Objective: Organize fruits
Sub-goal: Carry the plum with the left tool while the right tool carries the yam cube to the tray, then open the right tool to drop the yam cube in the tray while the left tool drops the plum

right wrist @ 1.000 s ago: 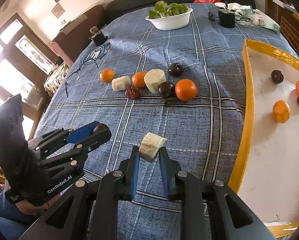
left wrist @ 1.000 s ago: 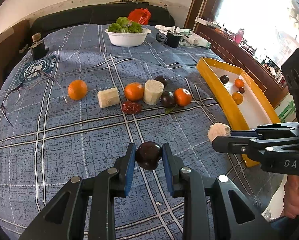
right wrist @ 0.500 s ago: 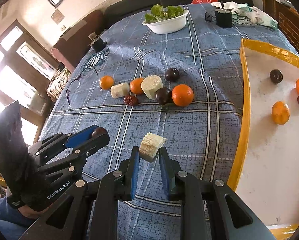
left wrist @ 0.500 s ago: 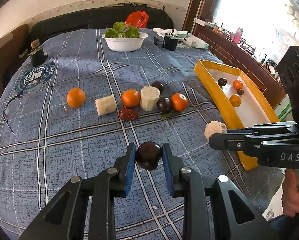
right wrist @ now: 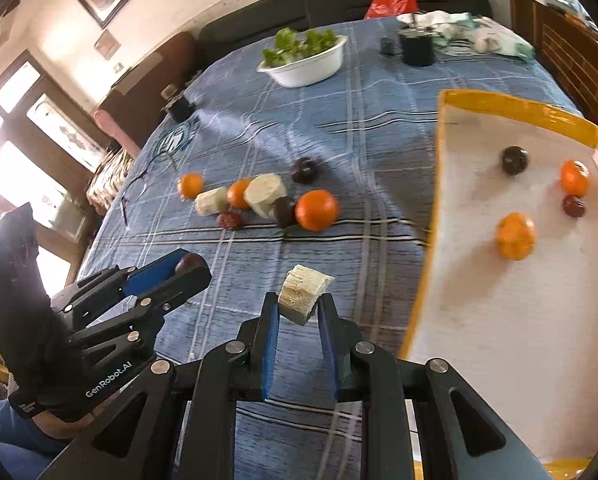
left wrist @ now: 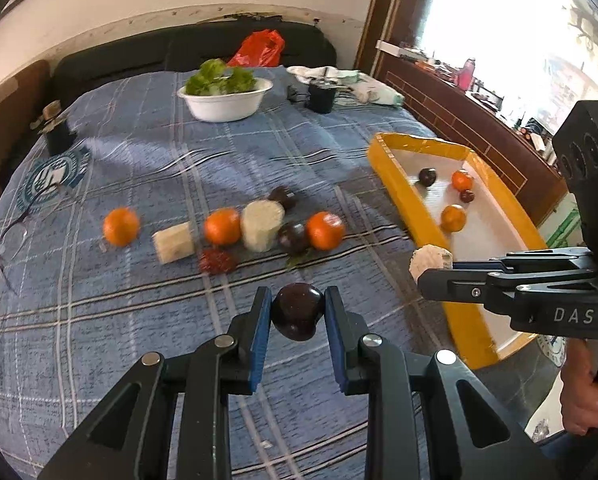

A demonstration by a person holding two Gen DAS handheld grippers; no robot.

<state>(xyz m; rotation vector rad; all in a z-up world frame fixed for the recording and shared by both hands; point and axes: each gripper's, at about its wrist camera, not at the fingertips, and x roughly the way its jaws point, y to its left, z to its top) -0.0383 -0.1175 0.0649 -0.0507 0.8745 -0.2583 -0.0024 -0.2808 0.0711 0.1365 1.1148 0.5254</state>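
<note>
Daylight glare from window point(left wrist: 511, 32); fisheye edges bent; fruit slightly motion-blurred.

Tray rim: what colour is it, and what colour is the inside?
The tray has a yellow rim and a white inside, clearest in the right wrist view.

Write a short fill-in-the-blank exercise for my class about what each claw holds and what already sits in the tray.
1. The left claw is shut on a dark ____.
2. The right claw grips a pale, fibrous ____ piece of food.
3. Inside the yellow-rimmed tray lie ____ fruits in all.
4. The white bowl at the far end of the blue plaid cloth holds leafy ____.

Missing words: plum; cut; four; greens
</note>
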